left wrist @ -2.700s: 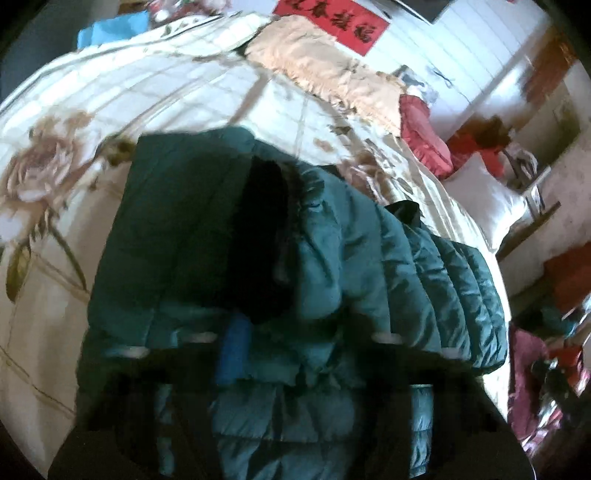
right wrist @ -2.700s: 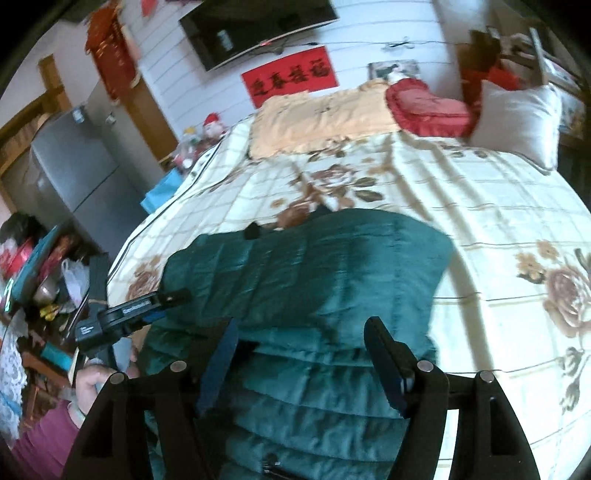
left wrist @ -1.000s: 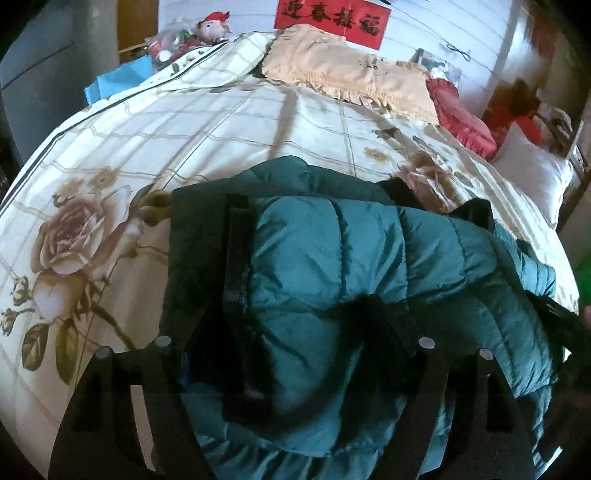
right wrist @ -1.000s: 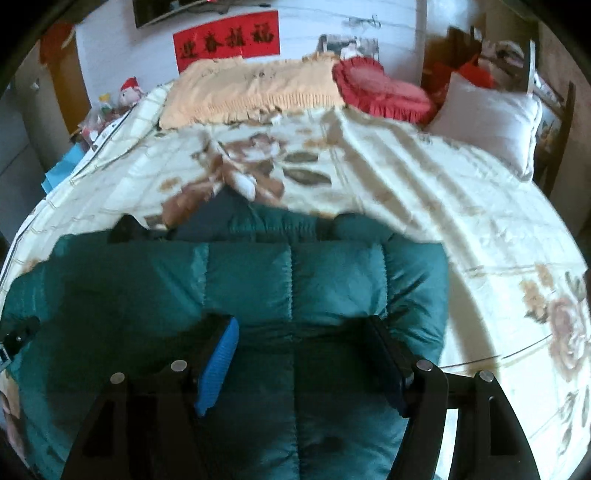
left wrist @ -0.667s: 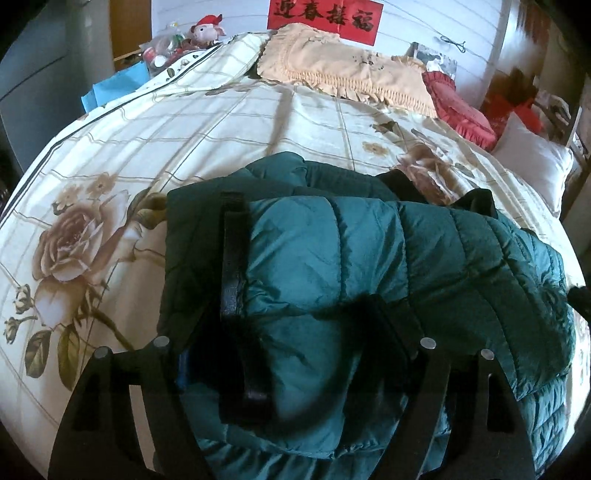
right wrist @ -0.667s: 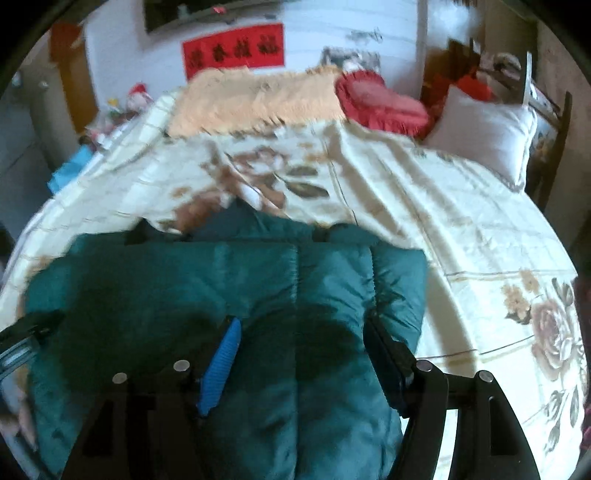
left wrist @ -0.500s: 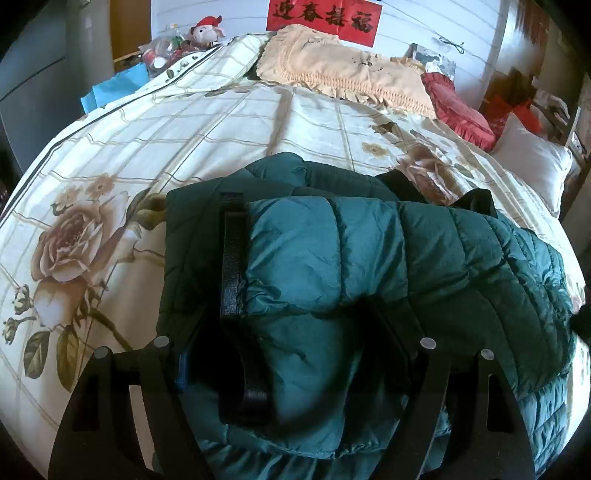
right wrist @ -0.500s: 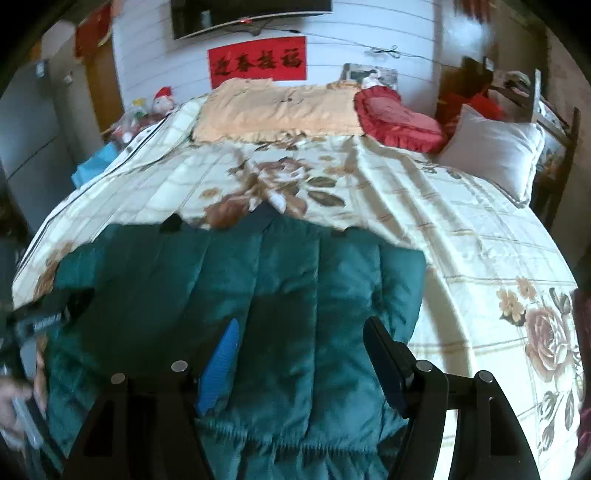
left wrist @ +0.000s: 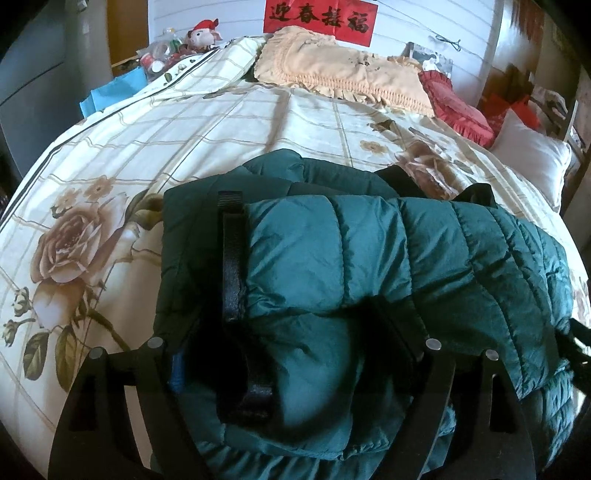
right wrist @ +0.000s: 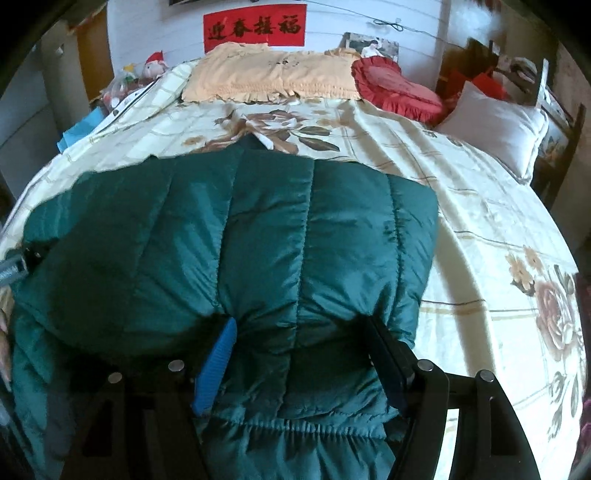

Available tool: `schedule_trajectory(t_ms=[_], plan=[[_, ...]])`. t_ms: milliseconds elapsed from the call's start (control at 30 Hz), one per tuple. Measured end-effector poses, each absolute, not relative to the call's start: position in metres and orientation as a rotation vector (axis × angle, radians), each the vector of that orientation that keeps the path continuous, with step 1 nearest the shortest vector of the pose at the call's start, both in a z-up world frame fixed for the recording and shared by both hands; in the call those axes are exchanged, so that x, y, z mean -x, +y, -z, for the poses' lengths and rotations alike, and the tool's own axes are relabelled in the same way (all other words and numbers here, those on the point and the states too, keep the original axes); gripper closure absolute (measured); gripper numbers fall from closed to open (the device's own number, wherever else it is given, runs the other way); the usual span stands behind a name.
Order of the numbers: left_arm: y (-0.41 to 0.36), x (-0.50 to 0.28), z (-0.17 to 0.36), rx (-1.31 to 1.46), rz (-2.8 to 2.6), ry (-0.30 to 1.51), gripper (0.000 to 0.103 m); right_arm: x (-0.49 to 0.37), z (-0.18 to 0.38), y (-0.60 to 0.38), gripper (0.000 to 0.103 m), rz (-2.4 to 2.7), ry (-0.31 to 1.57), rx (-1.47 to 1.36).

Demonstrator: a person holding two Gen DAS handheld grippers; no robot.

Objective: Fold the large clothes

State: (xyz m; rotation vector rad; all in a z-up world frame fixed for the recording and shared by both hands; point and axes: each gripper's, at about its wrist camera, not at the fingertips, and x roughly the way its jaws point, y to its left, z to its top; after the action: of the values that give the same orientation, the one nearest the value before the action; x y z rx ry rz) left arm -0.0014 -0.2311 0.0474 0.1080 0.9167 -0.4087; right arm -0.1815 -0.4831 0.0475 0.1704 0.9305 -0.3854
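A dark green quilted puffer jacket (left wrist: 362, 258) lies folded in a bundle on the bed (left wrist: 192, 125), with a black strap (left wrist: 232, 258) along its left side. My left gripper (left wrist: 295, 332) is open, fingers wide, low over the jacket's near edge. In the right wrist view the same jacket (right wrist: 258, 240) fills the foreground. My right gripper (right wrist: 299, 350) is open, its blue-padded finger (right wrist: 216, 365) and dark finger resting on the jacket's hem. The other gripper's tip (right wrist: 14, 266) shows at the left edge.
The bed has a cream floral quilt (right wrist: 498, 236). A peach pillow (right wrist: 273, 74), a red heart cushion (right wrist: 399, 88) and a white pillow (right wrist: 495, 125) lie at the head. A cluttered side stand with a plush toy (left wrist: 203, 33) is at the far left.
The right gripper has moved back and lower toward the jacket's near hem, so the jacket fills more of its view. The left gripper has hardly moved. Both stay open.
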Motion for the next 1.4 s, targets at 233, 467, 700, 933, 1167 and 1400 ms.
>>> schedule_trajectory(t_ms=[233,467,700,933,1167,1400], plan=[[-0.231,0.004,-0.047,-0.106,0.404,0.905,0.019,0.207,-0.066,-0.481,0.035,0.424,0.876,-0.157],[-0.228,0.009,-0.049,-0.113,0.401,0.907,0.018,0.204,-0.039,-0.496,0.035,0.423,0.932,-0.233],[-0.195,0.028,-0.070,-0.066,0.429,0.912,0.019,0.240,-0.071,-0.495,0.035,0.387,0.887,-0.274],[-0.159,0.068,-0.085,-0.094,0.442,0.863,0.019,0.276,-0.082,-0.483,0.035,0.373,0.875,-0.261],[-0.119,0.105,-0.093,-0.050,0.445,0.874,0.019,0.310,-0.079,-0.461,0.035,0.344,0.881,-0.272],[-0.083,0.144,-0.091,-0.043,0.434,0.887,0.019,0.350,-0.068,-0.436,0.035,0.314,0.906,-0.270]])
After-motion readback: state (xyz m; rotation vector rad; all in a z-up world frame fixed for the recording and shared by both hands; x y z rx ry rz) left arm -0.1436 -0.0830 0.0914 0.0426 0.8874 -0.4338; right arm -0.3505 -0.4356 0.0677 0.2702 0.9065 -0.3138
